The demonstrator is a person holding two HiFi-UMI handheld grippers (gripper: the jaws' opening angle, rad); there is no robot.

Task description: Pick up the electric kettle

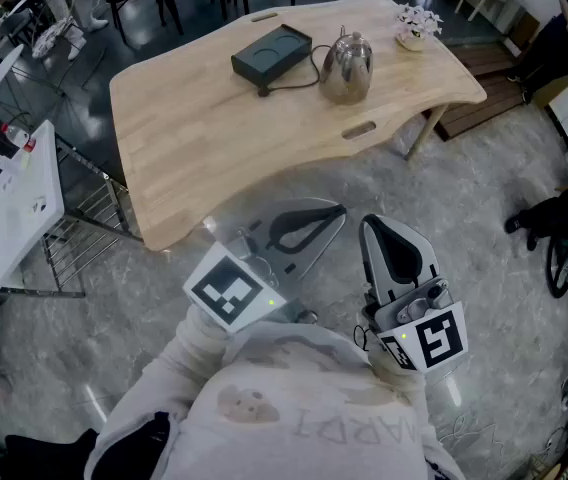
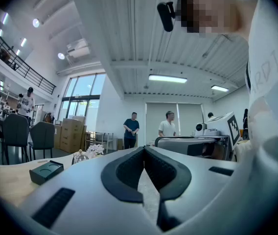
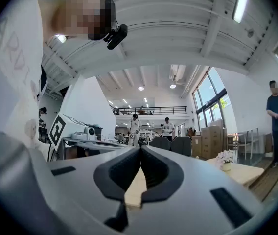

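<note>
On table [image 1: 194, 138], shiny rounded steel kettle [image 1: 347, 68] beside black base [image 1: 271, 54], left gripper [image 1: 334, 213] and right gripper [image 1: 376, 224] jaws closed

wooden table [image 1: 194, 128] | on it: kettle [image 1: 348, 66], black base [image 1: 271, 54], flowers [image 1: 416, 26]

The sweatshirt [image 1: 314, 413] bears partly visible letters reading "ARD".
</note>
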